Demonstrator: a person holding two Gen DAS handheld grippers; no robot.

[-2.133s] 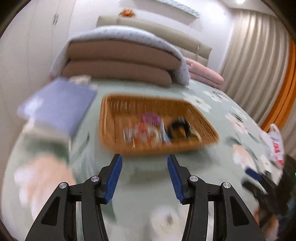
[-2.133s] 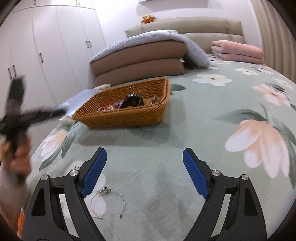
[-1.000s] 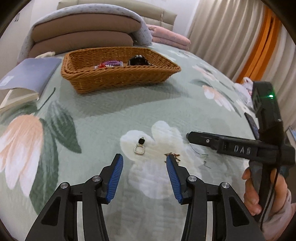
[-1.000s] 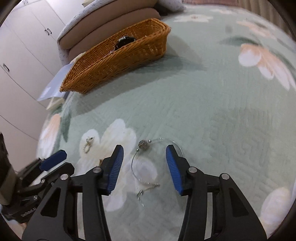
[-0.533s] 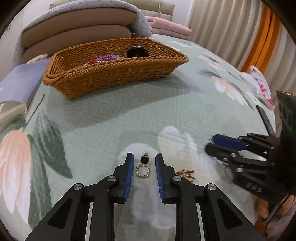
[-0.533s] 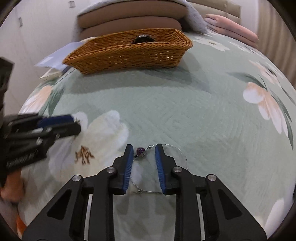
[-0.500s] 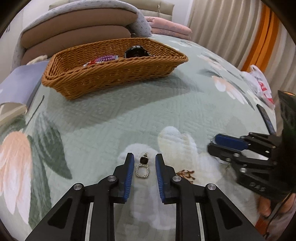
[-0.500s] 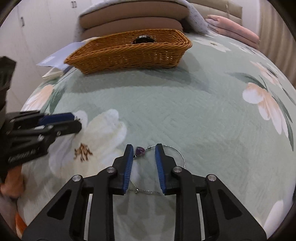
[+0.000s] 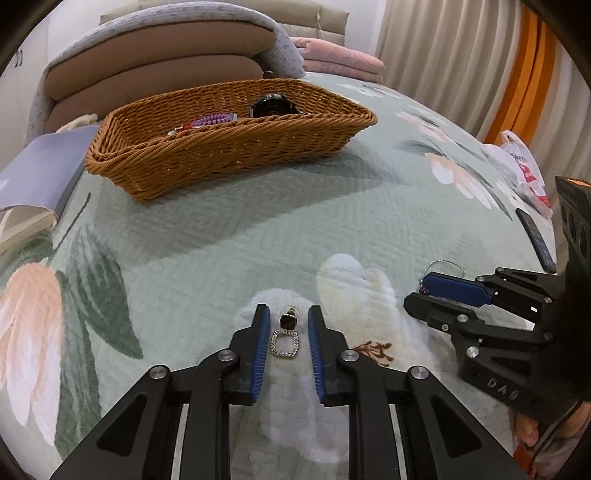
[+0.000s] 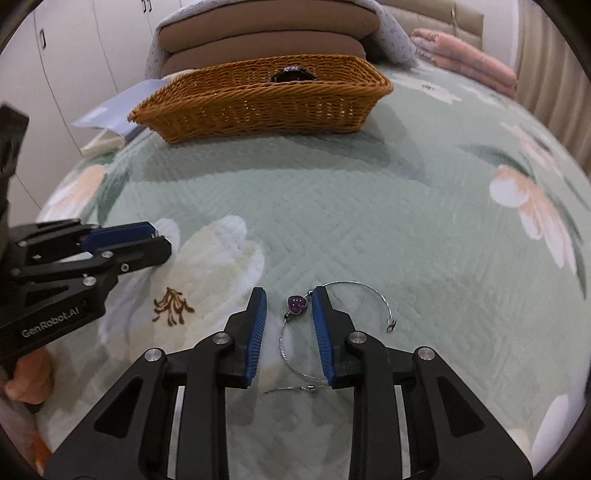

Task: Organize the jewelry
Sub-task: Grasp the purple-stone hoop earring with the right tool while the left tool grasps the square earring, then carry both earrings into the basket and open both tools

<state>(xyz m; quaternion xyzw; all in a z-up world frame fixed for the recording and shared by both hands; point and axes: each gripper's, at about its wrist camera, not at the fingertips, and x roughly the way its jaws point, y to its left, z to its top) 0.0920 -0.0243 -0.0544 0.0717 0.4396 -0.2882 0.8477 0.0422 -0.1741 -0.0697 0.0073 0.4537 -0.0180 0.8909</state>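
**Reporter:** What does the left wrist view show?

**Photographer:** The left gripper (image 9: 285, 318) sits low on the bed (image 9: 229, 236), its blue pads narrowly apart either side of an earring (image 9: 286, 334), a dark stone above a sparkling square frame, lying flat on the quilt's white flower. Neither pad visibly touches it. The right gripper (image 9: 421, 297) comes in from the right, near but apart, with a thin wire loop behind its tips. Farther back stands a wicker basket (image 9: 236, 147) holding a purple beaded piece (image 9: 216, 119) and a dark watch (image 9: 273, 105). A blue book (image 9: 40, 166) lies at the left edge, a plastic bag (image 9: 521, 170) and a phone (image 9: 535, 240) at the right. Open quilt separates gripper and basket.

**Reporter:** And the right wrist view?

**Photographer:** The right gripper (image 10: 289, 303) has its pads slightly apart around a purple heart charm (image 10: 297, 303) on a wire bangle (image 10: 354, 291) lying on the bed (image 10: 369, 206); the right pad appears to touch the charm. The left gripper (image 10: 162, 240) reaches in from the left, well clear. The basket (image 10: 266, 107) sits beyond unobstructed quilt, brown pillows (image 10: 266, 33) behind it.
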